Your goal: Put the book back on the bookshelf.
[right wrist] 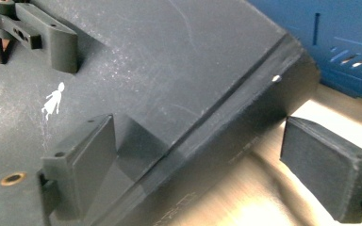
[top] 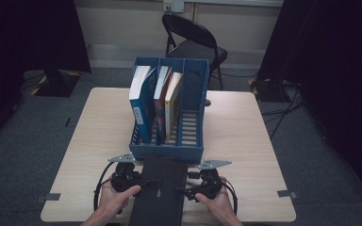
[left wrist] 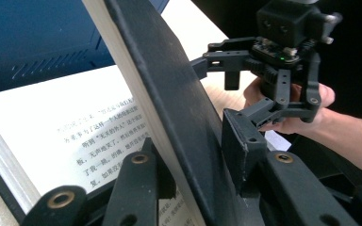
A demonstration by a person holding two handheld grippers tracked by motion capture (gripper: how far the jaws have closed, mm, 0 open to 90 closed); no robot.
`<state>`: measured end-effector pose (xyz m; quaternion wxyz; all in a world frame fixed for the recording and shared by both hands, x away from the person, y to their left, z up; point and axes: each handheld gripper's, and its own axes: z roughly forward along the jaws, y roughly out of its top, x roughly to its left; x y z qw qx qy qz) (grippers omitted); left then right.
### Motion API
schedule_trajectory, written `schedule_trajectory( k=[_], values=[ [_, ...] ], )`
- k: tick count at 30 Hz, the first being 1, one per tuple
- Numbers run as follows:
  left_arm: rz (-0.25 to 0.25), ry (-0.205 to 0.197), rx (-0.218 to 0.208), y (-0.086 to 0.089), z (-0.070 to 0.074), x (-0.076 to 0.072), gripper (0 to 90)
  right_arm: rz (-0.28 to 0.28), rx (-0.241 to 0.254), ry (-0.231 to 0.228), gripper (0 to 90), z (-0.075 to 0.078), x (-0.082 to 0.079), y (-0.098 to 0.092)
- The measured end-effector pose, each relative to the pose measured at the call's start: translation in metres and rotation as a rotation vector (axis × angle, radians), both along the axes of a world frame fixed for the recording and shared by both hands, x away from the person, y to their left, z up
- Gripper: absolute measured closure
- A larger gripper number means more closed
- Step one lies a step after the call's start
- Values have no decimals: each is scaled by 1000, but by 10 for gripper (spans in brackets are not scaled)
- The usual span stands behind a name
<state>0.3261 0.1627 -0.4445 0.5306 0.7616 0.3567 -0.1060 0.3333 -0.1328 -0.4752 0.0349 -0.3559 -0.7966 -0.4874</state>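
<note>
Rack: blue plastic three-bay file rack stands mid-table; left bay holds a blue-spined book, middle bay a red-covered book and a yellow-edged book, right bay bare.
Book: black hardcover book lies just before the rack's front wall, reaching the wooden table near edge.
Left gripper: pinches the raised black cover, printed page exposed beneath.
Right gripper: jaws wide, straddling the book's spine edge, pads apart from it.
Room: bare tabletop either side.

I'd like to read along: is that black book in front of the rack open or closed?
Partly open. In the left gripper view the black cover is lifted off a printed page, the left gripper's fingers pinching it.
</note>
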Motion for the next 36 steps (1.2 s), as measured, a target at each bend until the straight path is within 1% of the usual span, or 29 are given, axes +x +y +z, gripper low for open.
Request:
schedule_trajectory(
  k=[1,3,4,5,6,7,8,9,10,12,13,14,15,19,20,21,22,23,25,26,28,29,30,31,32,33,34,35,36],
  values=[
    [-5,6,-17,2,0,0,693,11,11,13,68,-1,1,0],
    [-11,-1,-21,3,1,1,698,17,20,31,61,-2,3,1],
    [-11,-1,-21,3,1,1,699,17,20,31,61,-2,3,1],
    [-11,-6,-23,4,2,2,703,23,25,44,58,-3,4,2],
    [-11,-6,-23,4,2,2,705,23,25,44,58,-3,4,2],
    [-18,-17,-18,4,4,0,705,34,41,63,58,-4,6,2],
    [-18,-17,-18,4,4,0,707,34,41,63,58,-4,6,2],
    [-17,-19,-22,4,5,-1,707,43,51,73,58,-5,7,2],
    [-19,-23,-19,4,6,-1,713,63,74,93,59,-7,8,2],
    [-26,-29,-26,5,6,-3,717,79,95,115,60,-8,9,2],
    [-28,-31,-26,5,7,-4,719,88,100,115,89,-9,9,3],
    [-28,-31,-26,5,7,-4,719,88,100,115,89,-9,9,3],
    [-32,-34,-31,5,7,-4,719,100,109,119,93,-8,9,3],
    [-41,-54,-39,6,8,-6,726,85,103,115,108,-3,7,5],
    [-42,-64,-48,7,10,-8,731,87,103,109,118,-1,6,5],
    [-51,-79,-51,8,13,-10,739,77,113,92,146,5,4,4],
    [-51,-79,-51,8,13,-10,741,77,113,92,146,5,4,4],
    [-55,-91,-63,9,15,-11,741,75,121,87,163,7,3,4],
    [-64,-92,-81,11,16,-11,749,75,138,52,215,17,2,2],
    [-64,-92,-81,11,16,-11,751,75,138,52,215,17,2,2],
    [-68,-100,-89,12,18,-12,752,73,135,28,236,24,1,1],
    [-77,-117,-92,12,20,-13,754,74,136,21,246,27,1,1],
    [-77,-117,-92,12,20,-13,754,74,136,21,246,27,1,1],
    [-76,-126,-110,12,23,-13,755,69,148,-2,272,33,0,-2],
    [-76,-126,-110,12,23,-13,756,67,150,-17,280,38,-1,-3],
    [-77,-134,-125,11,26,-13,756,63,154,-35,290,42,-1,-4],
    [-77,-134,-125,11,26,-13,756,63,156,-51,295,46,-2,-6],
    [-77,-147,-137,10,29,-12,755,62,156,-64,301,49,-2,-7],
    [-77,-147,-137,10,29,-12,751,55,160,-79,306,53,-3,-9]
  ],
)
